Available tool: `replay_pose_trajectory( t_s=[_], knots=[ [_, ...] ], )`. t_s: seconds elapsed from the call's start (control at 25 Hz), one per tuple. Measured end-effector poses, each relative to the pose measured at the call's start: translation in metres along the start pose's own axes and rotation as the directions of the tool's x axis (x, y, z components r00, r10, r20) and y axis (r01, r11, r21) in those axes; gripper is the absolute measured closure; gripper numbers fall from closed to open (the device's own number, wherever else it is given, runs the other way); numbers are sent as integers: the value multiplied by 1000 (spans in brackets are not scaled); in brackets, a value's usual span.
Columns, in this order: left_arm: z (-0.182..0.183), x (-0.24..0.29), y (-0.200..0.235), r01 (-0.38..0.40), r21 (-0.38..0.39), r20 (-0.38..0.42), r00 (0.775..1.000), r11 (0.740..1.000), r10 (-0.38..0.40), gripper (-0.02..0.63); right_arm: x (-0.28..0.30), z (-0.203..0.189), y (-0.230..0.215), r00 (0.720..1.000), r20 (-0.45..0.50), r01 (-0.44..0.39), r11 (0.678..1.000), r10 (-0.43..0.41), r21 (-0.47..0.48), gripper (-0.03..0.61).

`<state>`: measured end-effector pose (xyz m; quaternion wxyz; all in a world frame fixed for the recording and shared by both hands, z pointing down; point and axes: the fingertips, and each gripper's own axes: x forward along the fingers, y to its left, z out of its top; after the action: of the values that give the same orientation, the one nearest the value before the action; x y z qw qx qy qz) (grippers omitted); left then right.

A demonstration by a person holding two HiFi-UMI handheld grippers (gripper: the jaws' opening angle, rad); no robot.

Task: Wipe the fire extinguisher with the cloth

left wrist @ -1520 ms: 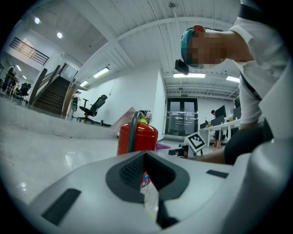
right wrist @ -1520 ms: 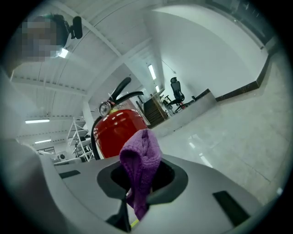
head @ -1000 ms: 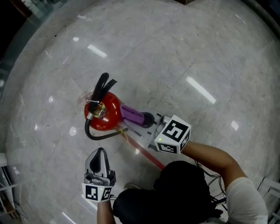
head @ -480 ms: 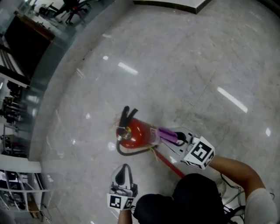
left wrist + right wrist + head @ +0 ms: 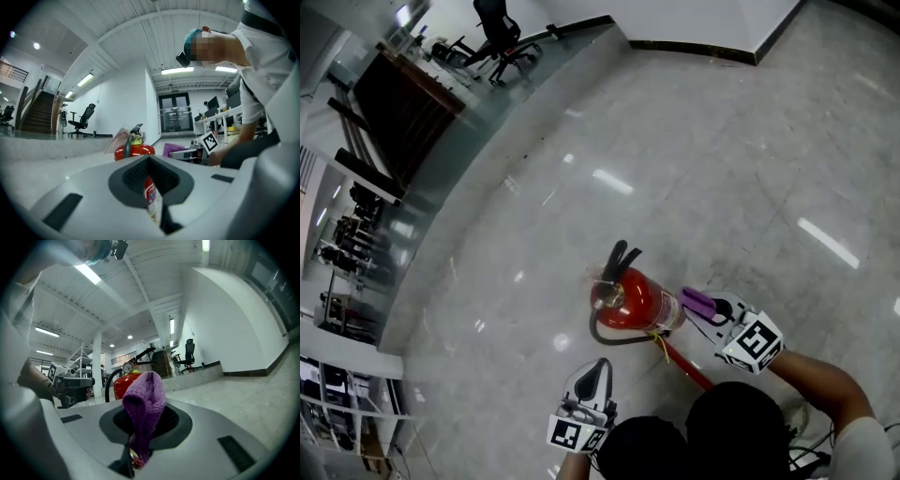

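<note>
Hovering low over the marble floor (image 5: 722, 169), the left gripper (image 5: 601, 364) has its jaws pressed together with nothing between them. It points toward the fire extinguisher (image 5: 636, 302), which is near but clear of its tips. In the left gripper view the extinguisher's label shows through the thin slit between the jaws.

The fire extinguisher stands upright on the floor, well away from the far edge where a dark skirting runs along the wall. Its black handle (image 5: 621, 255) points toward that far edge. A black hose (image 5: 609, 339) loops around the near side of its base.

Just to the right, a purple cloth (image 5: 697, 302) reaches toward the red cylinder's right side. Whether it touches the cylinder cannot be told. The right gripper (image 5: 712, 309) has its jaws pinching the cloth's lower part, and a folded end sticks up beyond them in the right gripper view. The person's bare forearm (image 5: 811, 373) runs back toward the near right corner.
</note>
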<state>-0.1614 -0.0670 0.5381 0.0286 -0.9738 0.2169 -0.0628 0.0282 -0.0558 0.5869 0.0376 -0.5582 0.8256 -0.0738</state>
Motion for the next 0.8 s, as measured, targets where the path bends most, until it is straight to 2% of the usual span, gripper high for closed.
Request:
replay_pose_trajectory(
  t_s=[0.12, 0.2, 0.32, 0.4, 0.48, 0.56, 0.6, 0.8],
  knots=[
    [2, 7, 13, 113, -9, 45, 993, 994, -113, 609, 0, 2, 2, 993, -2, 117, 993, -117, -3, 520],
    [-3, 9, 22, 213, 21, 48, 976, 977, -214, 609, 2, 2, 4, 978, -8, 207, 978, -207, -4, 520],
    [-14, 9, 32, 347, 56, 34, 937, 936, -349, 609, -1, 6, 15, 938, -30, 344, 939, -345, -30, 520],
    [-11, 8, 35, 416, 50, 46, 907, 908, -418, 609, -7, 13, 25, 905, -43, 423, 906, -423, -21, 520],
    [-20, 5, 31, 474, 54, -3, 880, 879, -474, 609, -14, 16, 30, 877, -64, 477, 879, -477, -18, 520],
    [-31, 5, 23, 505, 20, -35, 863, 863, -504, 609, -18, 3, 32, 860, -104, 501, 865, -499, -9, 520],
    [-33, 6, 21, 505, -11, -24, 863, 863, -505, 609, -20, -12, 34, 855, -130, 507, 862, -502, 9, 520],
    [-42, 19, 6, 474, -54, 52, 880, 879, -472, 609, -24, -109, 27, 828, -210, 549, 828, -520, 113, 520]
  ],
)
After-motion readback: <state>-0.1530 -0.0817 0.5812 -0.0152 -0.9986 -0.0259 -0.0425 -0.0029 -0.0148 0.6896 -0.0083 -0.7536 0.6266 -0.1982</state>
